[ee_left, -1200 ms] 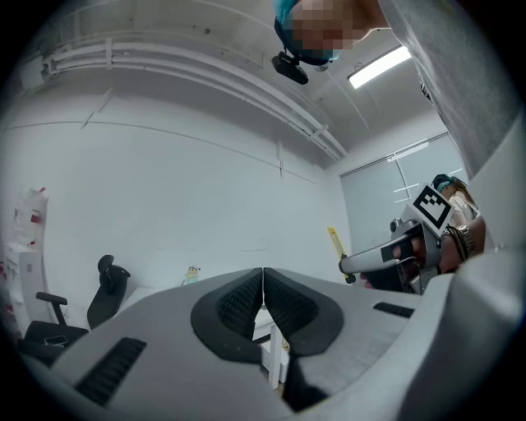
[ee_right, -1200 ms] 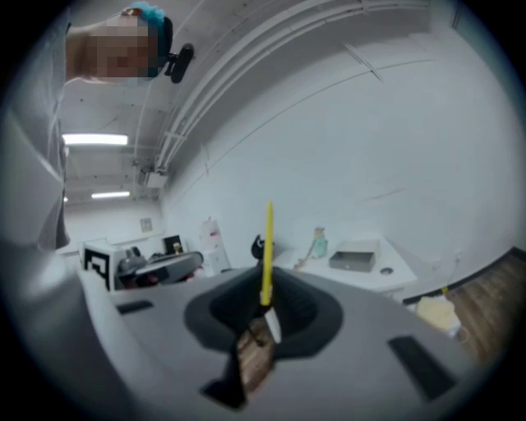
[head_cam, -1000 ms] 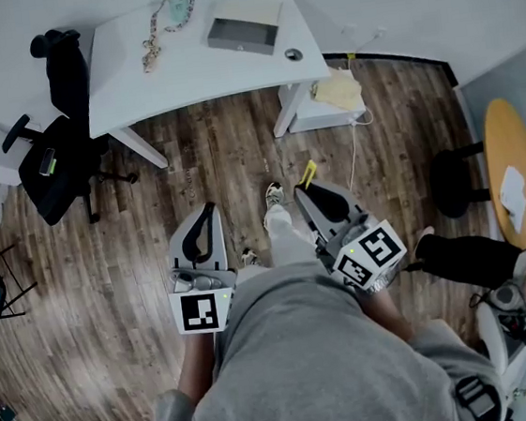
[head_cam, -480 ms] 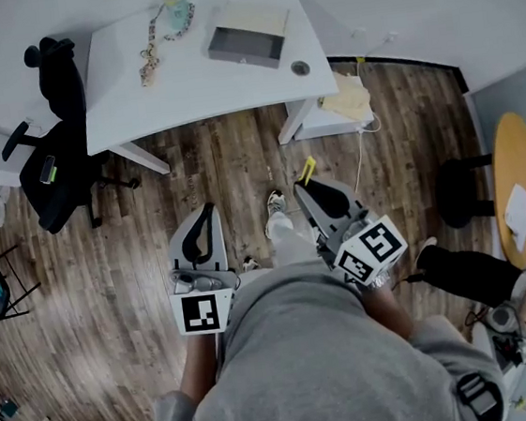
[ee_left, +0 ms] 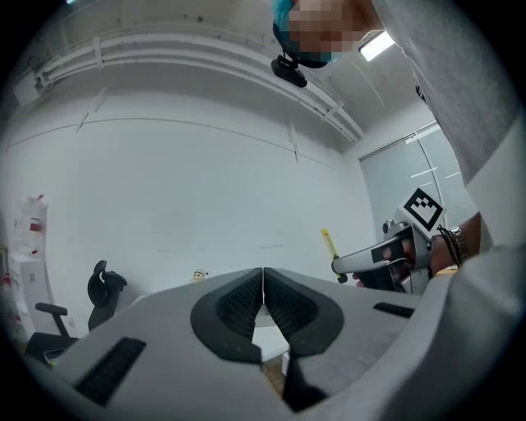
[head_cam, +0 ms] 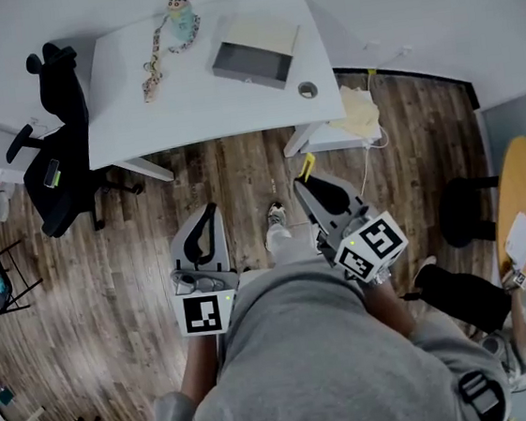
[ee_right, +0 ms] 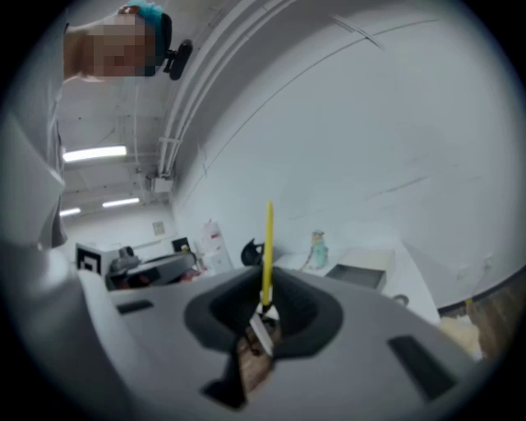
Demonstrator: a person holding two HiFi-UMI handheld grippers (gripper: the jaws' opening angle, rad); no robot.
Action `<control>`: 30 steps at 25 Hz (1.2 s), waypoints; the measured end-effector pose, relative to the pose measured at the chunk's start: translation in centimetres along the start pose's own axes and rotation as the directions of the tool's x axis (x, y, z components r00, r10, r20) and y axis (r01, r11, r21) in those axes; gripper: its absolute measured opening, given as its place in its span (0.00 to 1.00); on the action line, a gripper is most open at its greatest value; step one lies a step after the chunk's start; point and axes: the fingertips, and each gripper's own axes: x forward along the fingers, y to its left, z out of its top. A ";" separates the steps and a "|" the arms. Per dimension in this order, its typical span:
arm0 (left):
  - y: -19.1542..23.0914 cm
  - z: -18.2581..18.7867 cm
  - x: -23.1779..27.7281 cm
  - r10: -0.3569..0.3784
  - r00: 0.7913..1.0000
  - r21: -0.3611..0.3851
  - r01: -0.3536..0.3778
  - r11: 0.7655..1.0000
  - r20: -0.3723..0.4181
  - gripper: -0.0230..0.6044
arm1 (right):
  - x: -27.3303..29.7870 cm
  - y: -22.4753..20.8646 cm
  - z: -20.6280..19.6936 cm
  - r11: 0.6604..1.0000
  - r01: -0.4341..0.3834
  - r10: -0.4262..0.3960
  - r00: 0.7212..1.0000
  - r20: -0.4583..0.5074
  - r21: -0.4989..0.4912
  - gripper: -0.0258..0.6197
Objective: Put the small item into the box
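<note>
Pinching the thin yellow stick (ee_right: 267, 242) low down in the right gripper (ee_right: 265, 311), well apart from the box (head_cam: 246, 63). Looks light, stiff (may slip sideways). Left gripper (ee_left: 263, 288) pressed together, empty.

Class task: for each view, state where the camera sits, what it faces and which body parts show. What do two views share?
Head view: on the head, facing down at floor and table; torso, left gripper, right gripper show.
Left gripper view: on that gripper, facing the wall; shut jaws, torso.
Right gripper view: on that gripper, facing the table; jaws clamping yellow item.
Shared: box, head and right gripper views.
</note>
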 end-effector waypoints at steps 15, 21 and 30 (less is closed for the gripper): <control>-1.3 1.2 9.5 0.065 0.998 0.015 -0.065 0.998 0.021 0.09 | 3.4 -8.8 3.2 0.996 -0.080 0.080 0.997 -0.016 -0.025 0.14; -1.7 1.3 11.4 0.056 0.998 0.013 -0.056 0.998 0.018 0.09 | 3.2 -10.7 3.5 0.998 -0.062 0.062 0.998 -0.007 -0.008 0.14; -2.8 1.6 14.6 -0.017 0.999 0.024 0.016 1.000 0.033 0.09 | 2.7 -13.1 4.0 1.000 -0.003 0.003 1.000 0.003 0.007 0.14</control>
